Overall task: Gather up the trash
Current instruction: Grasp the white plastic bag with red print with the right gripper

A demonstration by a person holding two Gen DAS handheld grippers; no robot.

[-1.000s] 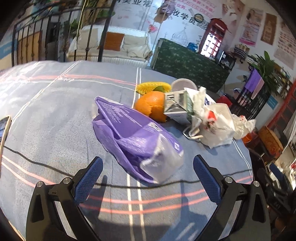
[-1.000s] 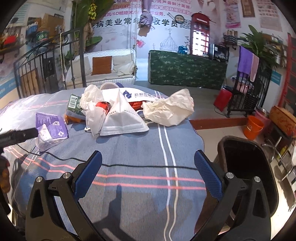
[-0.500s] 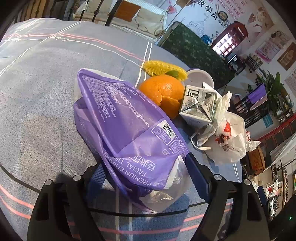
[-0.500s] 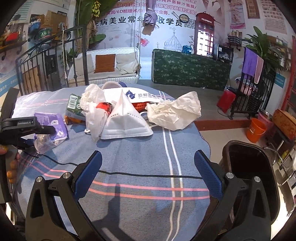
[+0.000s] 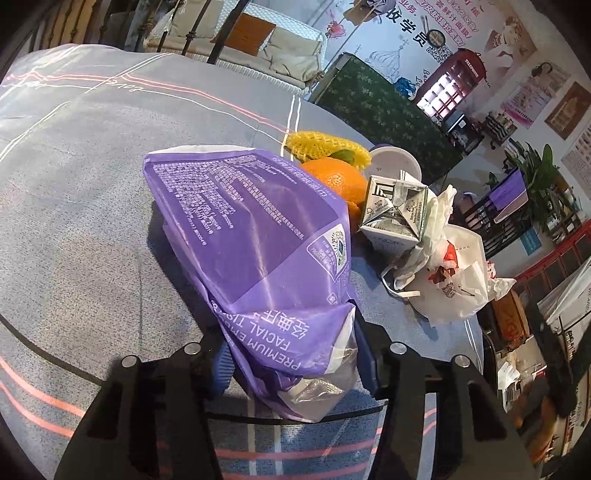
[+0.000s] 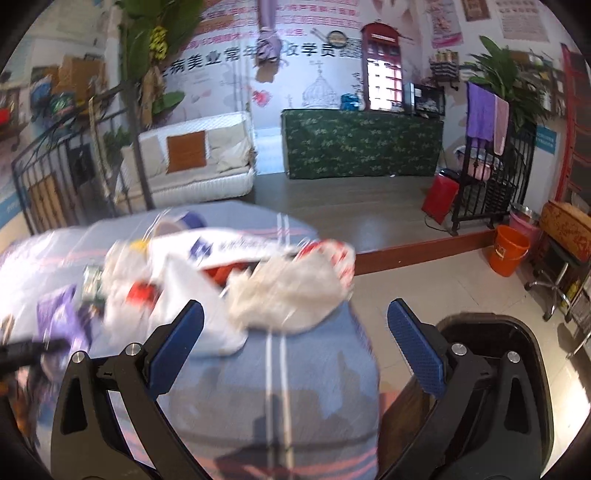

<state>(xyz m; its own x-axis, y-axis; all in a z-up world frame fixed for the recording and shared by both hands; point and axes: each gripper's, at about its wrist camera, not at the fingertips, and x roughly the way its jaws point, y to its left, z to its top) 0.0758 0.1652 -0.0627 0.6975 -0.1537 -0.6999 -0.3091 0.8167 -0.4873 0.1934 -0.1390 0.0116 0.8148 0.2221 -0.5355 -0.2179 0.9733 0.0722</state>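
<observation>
Left gripper (image 5: 291, 363) clamped on the near end of the purple tissue pack (image 5: 255, 236), which lies on the table (image 5: 74, 221) beside an orange (image 5: 332, 177) and a carton (image 5: 395, 210); lift straight up (the film is thin, so the pinch may slip). Right gripper (image 6: 295, 341) gapes empty near crumpled paper (image 6: 291, 295). The black bin (image 6: 491, 343) sits beside the table; its contents are not visible.

A beauty-school lobby or shop lounge, not a home: the far wall carries a large Chinese-lettered mural (image 6: 266, 51) and posters (image 6: 447, 22). A green-draped counter (image 6: 362, 144) stands beside a red phone-booth prop (image 6: 380, 66), with a cushioned swing sofa (image 6: 195, 158) at left.
</observation>
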